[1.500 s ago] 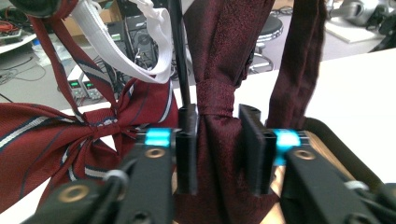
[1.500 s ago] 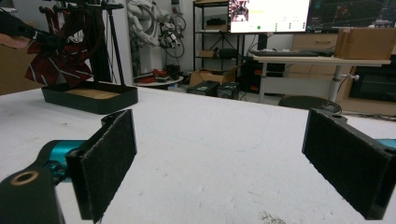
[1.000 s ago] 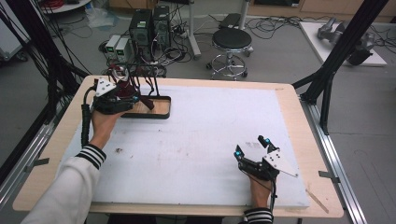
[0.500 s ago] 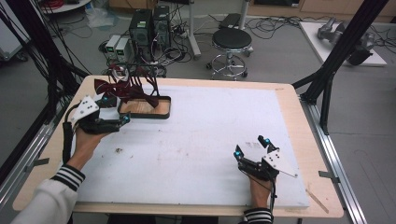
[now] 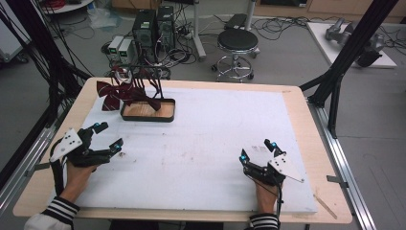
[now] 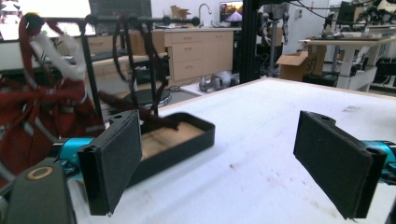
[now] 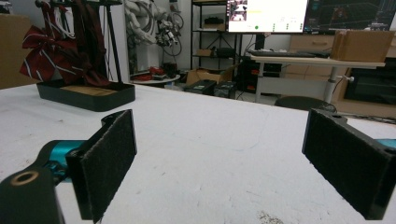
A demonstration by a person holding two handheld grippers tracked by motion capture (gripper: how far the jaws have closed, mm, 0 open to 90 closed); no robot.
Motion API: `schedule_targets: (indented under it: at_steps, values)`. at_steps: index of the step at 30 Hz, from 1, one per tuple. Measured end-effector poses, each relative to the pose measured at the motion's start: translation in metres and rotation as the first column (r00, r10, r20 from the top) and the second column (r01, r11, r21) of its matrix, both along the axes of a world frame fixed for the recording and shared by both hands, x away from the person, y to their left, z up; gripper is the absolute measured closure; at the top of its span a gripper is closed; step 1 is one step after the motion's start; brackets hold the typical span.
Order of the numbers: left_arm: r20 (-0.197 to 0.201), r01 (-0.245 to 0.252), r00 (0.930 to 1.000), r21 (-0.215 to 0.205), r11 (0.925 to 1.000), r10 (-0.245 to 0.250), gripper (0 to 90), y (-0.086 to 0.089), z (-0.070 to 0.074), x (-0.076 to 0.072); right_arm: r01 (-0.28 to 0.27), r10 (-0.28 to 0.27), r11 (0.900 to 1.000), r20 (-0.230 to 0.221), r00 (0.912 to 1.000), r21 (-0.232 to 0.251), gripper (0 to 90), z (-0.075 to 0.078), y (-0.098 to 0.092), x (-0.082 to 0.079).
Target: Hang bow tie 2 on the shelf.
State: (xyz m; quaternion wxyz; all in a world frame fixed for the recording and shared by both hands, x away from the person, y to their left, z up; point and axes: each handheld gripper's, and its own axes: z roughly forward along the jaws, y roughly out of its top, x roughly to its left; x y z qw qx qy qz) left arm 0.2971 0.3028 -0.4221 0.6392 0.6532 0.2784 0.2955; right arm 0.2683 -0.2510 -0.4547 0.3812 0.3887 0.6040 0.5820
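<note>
A black rack with a wooden-floored tray base [image 5: 147, 110] stands at the table's far left, with dark red striped cloth [image 5: 111, 94] draped from its bar. The same tray [image 6: 180, 140] and cloth [image 6: 32, 112] lie close ahead in the left gripper view; in the right gripper view the tray [image 7: 86, 96] and cloth [image 7: 53, 51] sit farther off at left. My left gripper [image 5: 109, 136] rests open on the white mat, near and left of the rack, nothing between its jaws. At the near right my right gripper [image 5: 257, 150] is open and empty too.
A white mat [image 5: 206, 143] covers most of the wooden table [image 5: 306, 115]. Beyond the far edge stand a stool [image 5: 238, 43] and computer boxes [image 5: 152, 26] with cables. Black frame posts [image 5: 344, 57] rise at the right and left sides.
My left gripper has pulled back from the rack toward the near left of the table, leaving the red cloth hanging there. The right gripper has stayed put.
</note>
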Motion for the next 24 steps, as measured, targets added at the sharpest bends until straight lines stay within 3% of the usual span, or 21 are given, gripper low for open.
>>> schedule_targets:
  at_steps: [5,9,12,14,15,17,24]
  values:
    - [0.003,-0.015,0.9999,-0.006,0.9999,0.015,15.7,0.005,-0.016,-0.013,0.000,0.000,1.000,0.004,1.0000,-0.011,9.3,0.000,0.001,0.000]
    - [0.028,-0.040,0.9988,-0.026,0.9989,0.041,15.5,0.006,-0.026,-0.020,-0.002,0.002,1.000,0.003,1.0000,-0.007,9.2,0.000,0.000,0.000]
    - [0.017,-0.044,0.9988,-0.039,0.9983,0.045,15.5,0.005,-0.033,-0.021,-0.002,0.002,1.000,0.003,1.0000,-0.009,9.2,0.000,0.001,0.000]
    - [0.037,-0.048,0.9981,-0.049,0.9977,0.050,15.4,0.007,-0.032,-0.023,-0.001,0.001,1.000,0.005,1.0000,-0.010,9.2,0.000,0.001,0.000]
    - [0.029,-0.055,0.9980,-0.038,0.9978,0.056,15.4,0.007,-0.033,-0.022,-0.001,0.001,1.000,0.005,1.0000,-0.009,9.2,0.000,0.001,0.000]
    - [0.015,-0.060,0.9980,-0.056,0.9966,0.061,15.5,0.009,-0.033,-0.021,-0.003,0.003,1.000,0.005,1.0000,-0.006,9.2,0.000,0.000,0.000]
    - [0.023,-0.063,0.9977,-0.050,0.9968,0.064,15.4,0.008,-0.034,-0.022,-0.004,0.004,1.000,0.008,1.0000,-0.005,9.2,0.000,0.000,-0.001]
